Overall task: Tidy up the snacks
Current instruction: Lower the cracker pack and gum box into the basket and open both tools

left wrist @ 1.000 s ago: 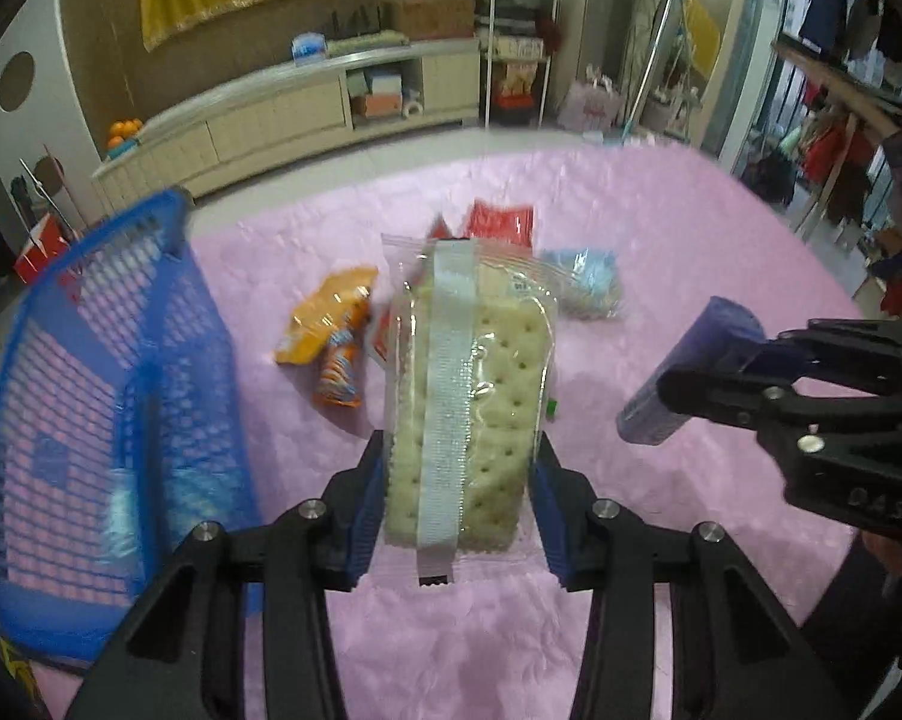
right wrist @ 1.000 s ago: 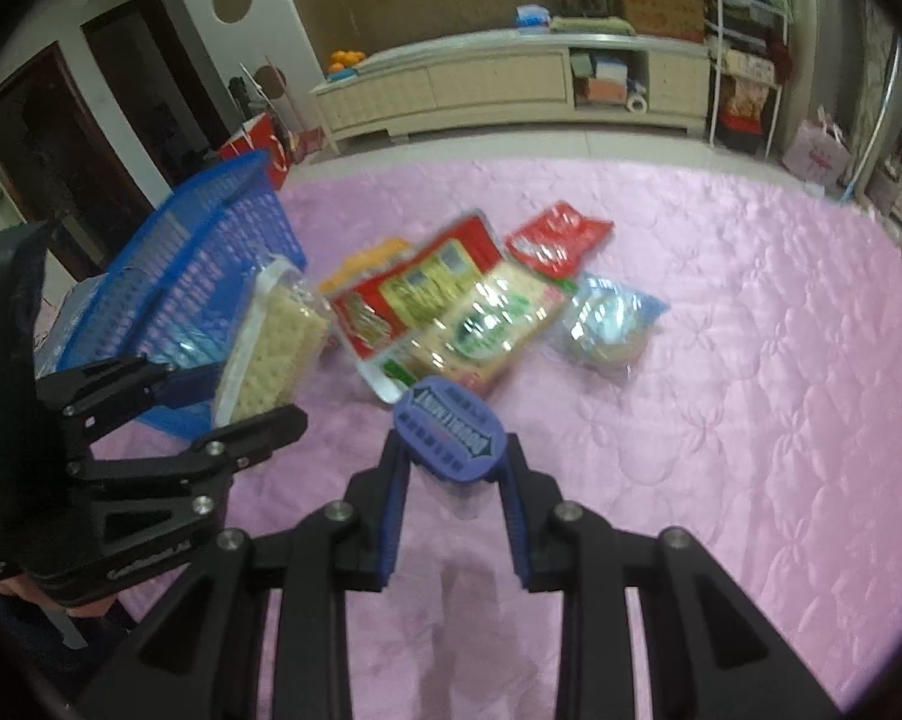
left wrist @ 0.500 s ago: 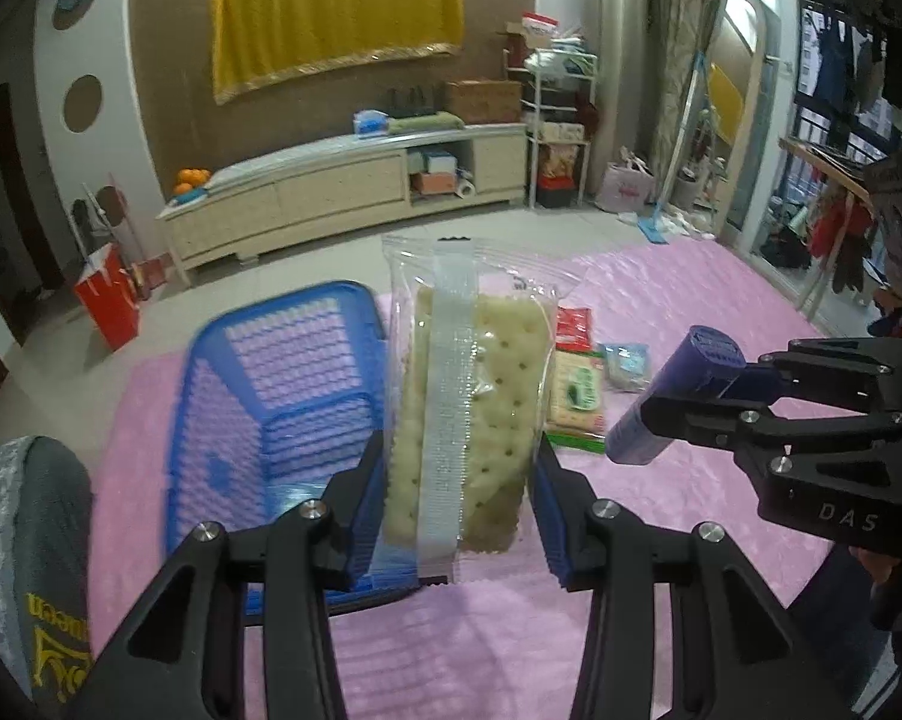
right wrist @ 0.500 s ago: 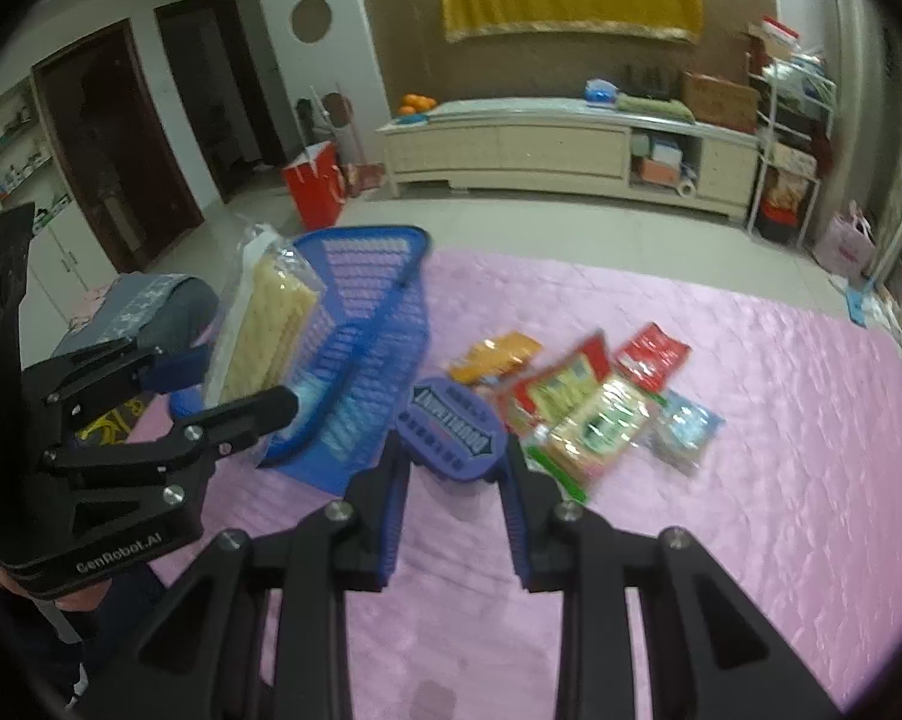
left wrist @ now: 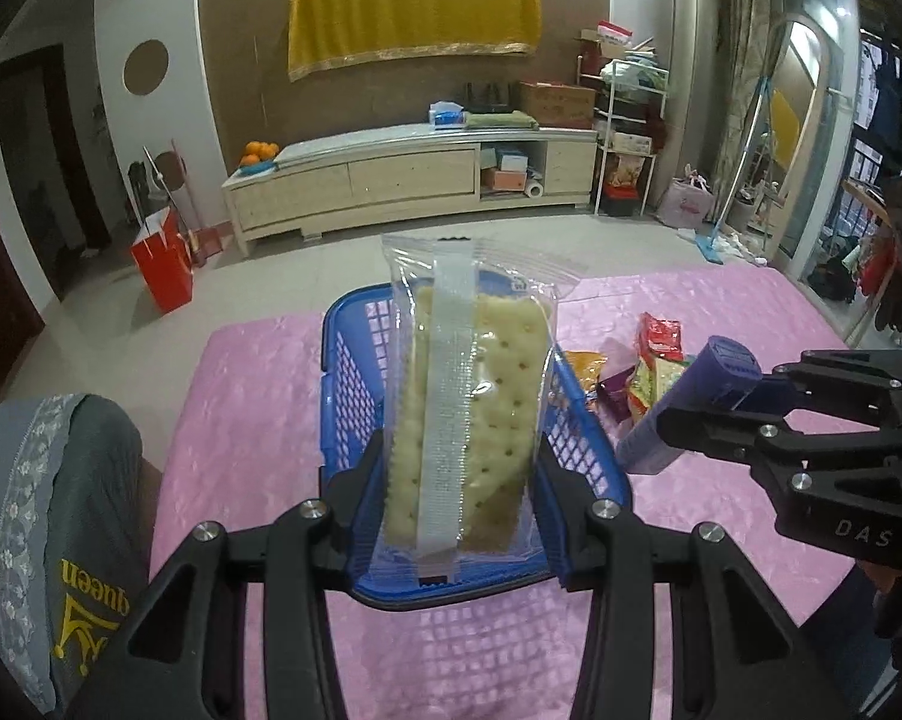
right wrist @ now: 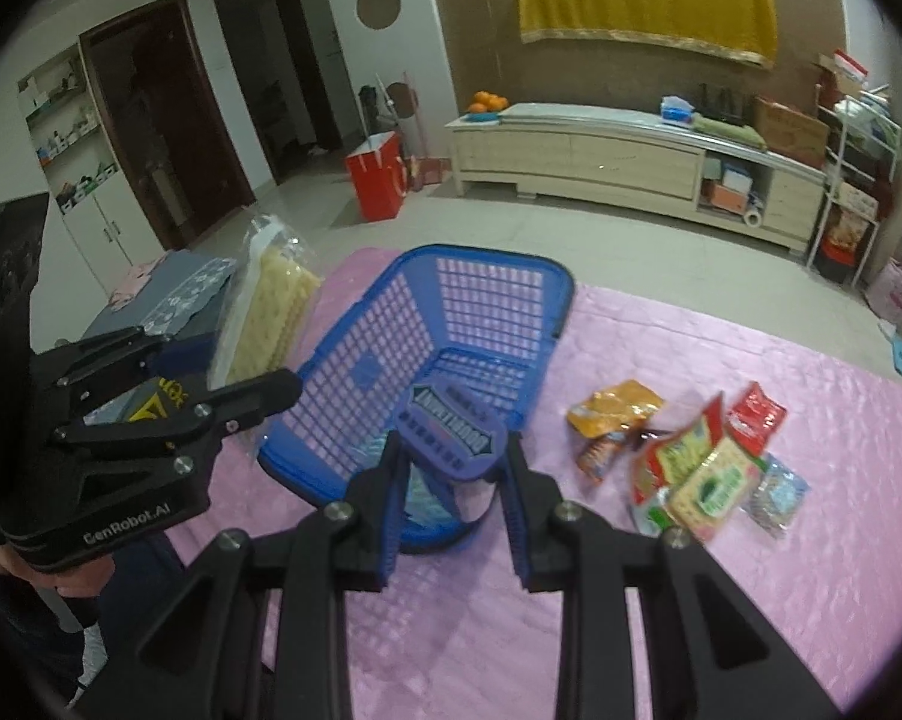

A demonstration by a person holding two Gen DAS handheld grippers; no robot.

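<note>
My left gripper [left wrist: 460, 510] is shut on a clear packet of pale crackers [left wrist: 466, 420], held upright above the near end of the blue plastic basket [left wrist: 354, 372]. My right gripper [right wrist: 454, 480] is shut on a purple tube-shaped snack pack [right wrist: 454, 441], hanging over the basket's [right wrist: 487, 300] near right corner. From the left wrist view the right gripper [left wrist: 715, 402] with the purple pack [left wrist: 691, 402] is just right of the basket. In the right wrist view the left gripper [right wrist: 252, 378] holds the crackers [right wrist: 267, 312] left of the basket.
Several snack packets [right wrist: 697, 468] lie in a loose heap on the pink quilted cover [right wrist: 751, 570] right of the basket. A grey pillow [left wrist: 42, 510] sits at the left. Beyond the bed are a tiled floor, a red bag [left wrist: 162, 270] and a long low cabinet [left wrist: 408, 180].
Both grippers have risen and swung left with their packets, from over the snack heap to over the blue basket. The basket now sits in the middle of both views.
</note>
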